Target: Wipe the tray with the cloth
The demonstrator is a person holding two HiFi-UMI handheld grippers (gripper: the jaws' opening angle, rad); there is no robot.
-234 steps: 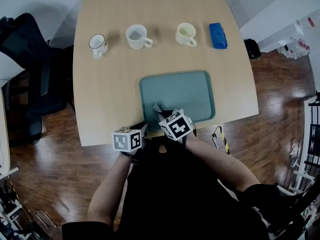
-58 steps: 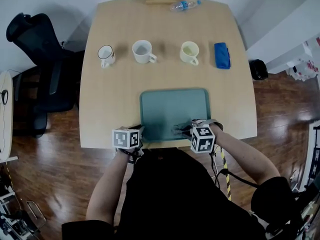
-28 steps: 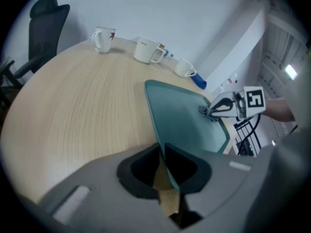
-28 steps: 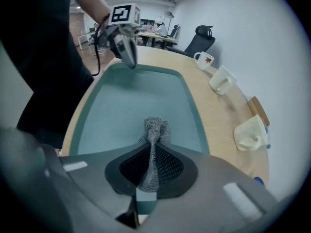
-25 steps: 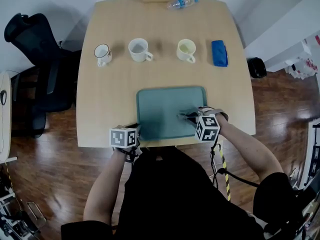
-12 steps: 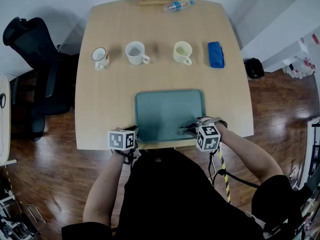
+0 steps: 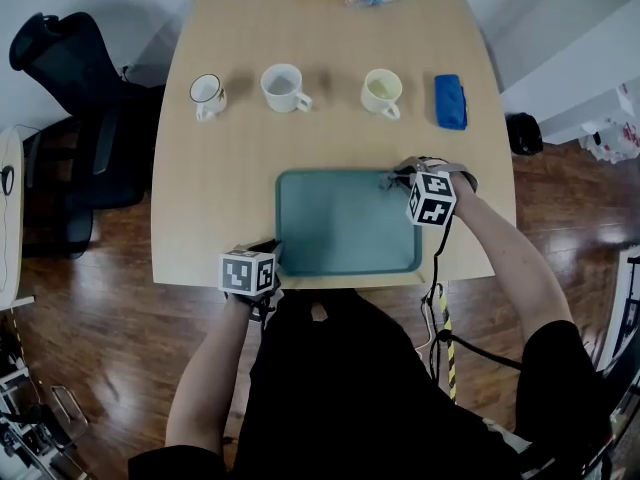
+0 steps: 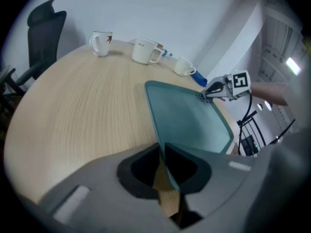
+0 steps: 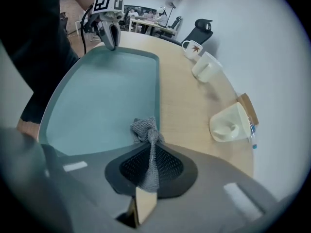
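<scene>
As the head view looked down on the pale wooden table [image 7: 215, 193], the left gripper [image 7: 268, 256] sat at the near left corner of the teal rectangular plastic tray [image 7: 340, 223]. The right gripper [image 7: 392, 179] stood over its far right corner. Over to the left gripper view: jaws pinched tight on the tray's near rim. Right gripper view: jaws clenched on the grey knitted cloth [image 9: 145, 128], its bunched end resting on the tray floor, just beside the far rim.

Bare worktop [image 7: 215, 203] lies open left of the tray [image 7: 340, 230]; three mugs [image 7: 283, 86] and a blue object [image 7: 450, 101] line the far side.
</scene>
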